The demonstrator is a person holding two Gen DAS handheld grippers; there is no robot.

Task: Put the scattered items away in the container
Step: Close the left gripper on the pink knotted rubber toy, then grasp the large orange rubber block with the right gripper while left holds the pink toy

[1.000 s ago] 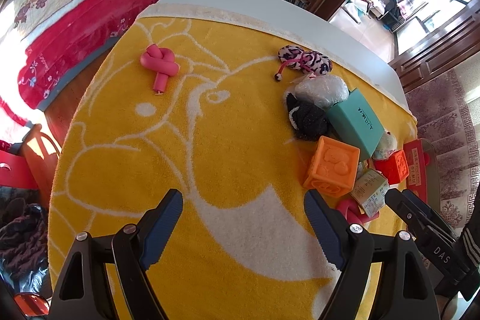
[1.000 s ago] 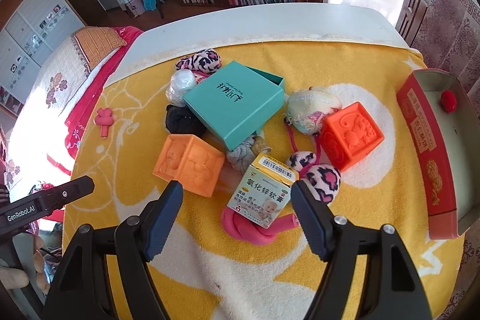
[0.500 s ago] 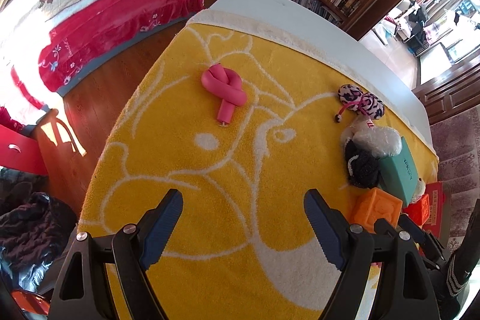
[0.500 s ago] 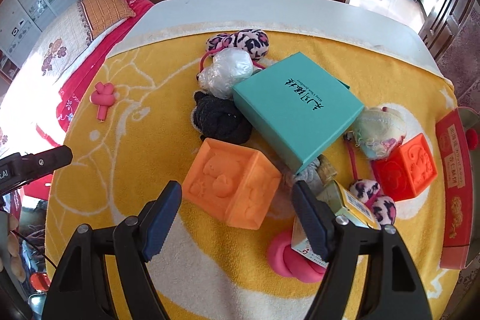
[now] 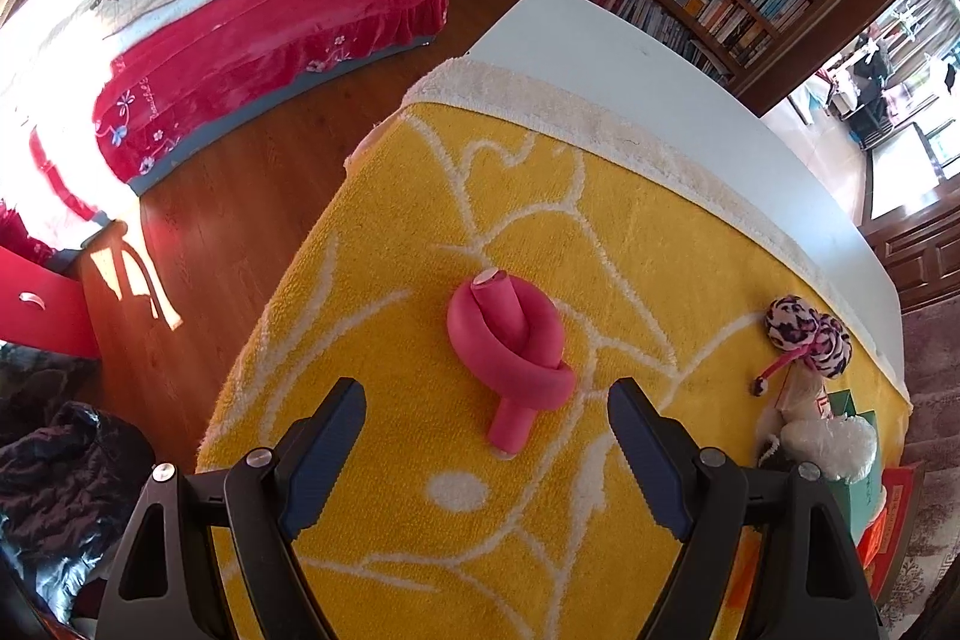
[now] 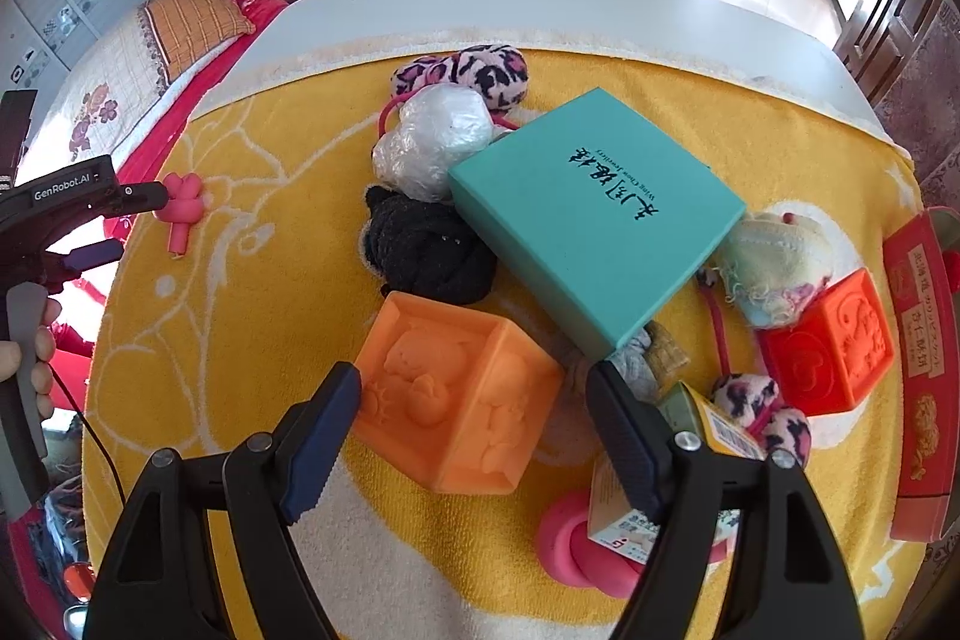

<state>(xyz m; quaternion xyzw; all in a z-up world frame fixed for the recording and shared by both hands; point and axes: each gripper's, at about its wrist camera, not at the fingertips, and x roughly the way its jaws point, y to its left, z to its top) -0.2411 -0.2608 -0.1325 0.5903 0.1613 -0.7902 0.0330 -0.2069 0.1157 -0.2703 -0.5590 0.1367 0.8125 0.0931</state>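
Clutter covers a yellow towel (image 6: 252,292) spread over a white table (image 6: 540,10). The left gripper (image 5: 486,451) hangs with its jaws spread wide and nothing between them, just short of a pink knotted foam curler (image 5: 510,346) that lies alone on the towel; the curler's straight tail points toward the gap between the fingers. In the right wrist view this same curler (image 6: 182,208) sits far off to the left of the main pile, with the left gripper's tip (image 6: 141,191) right beside it.

The right gripper (image 6: 474,436) is also spread open, its two blue-padded fingers (image 6: 321,442) flanking an orange embossed cube (image 6: 462,400) without visibly pressing it; whether the pads touch its sides cannot be told. Behind the cube lie a black knitted bundle (image 6: 429,250), a wad of clear plastic (image 6: 438,148) and a leopard-print plush (image 6: 474,73). A teal box (image 6: 594,214) rests tilted on the heap, one corner over a grey cloth scrap (image 6: 642,358). To its right sit a pale fuzzy ball (image 6: 774,274) and a red-orange cube (image 6: 825,346). Near the right finger are a small medicine carton (image 6: 714,430), a second leopard hair tie (image 6: 768,412) and another pink curler (image 6: 570,544) partly under the carton.

The red container (image 6: 918,376) stands at the towel's right edge, well apart from both grippers.
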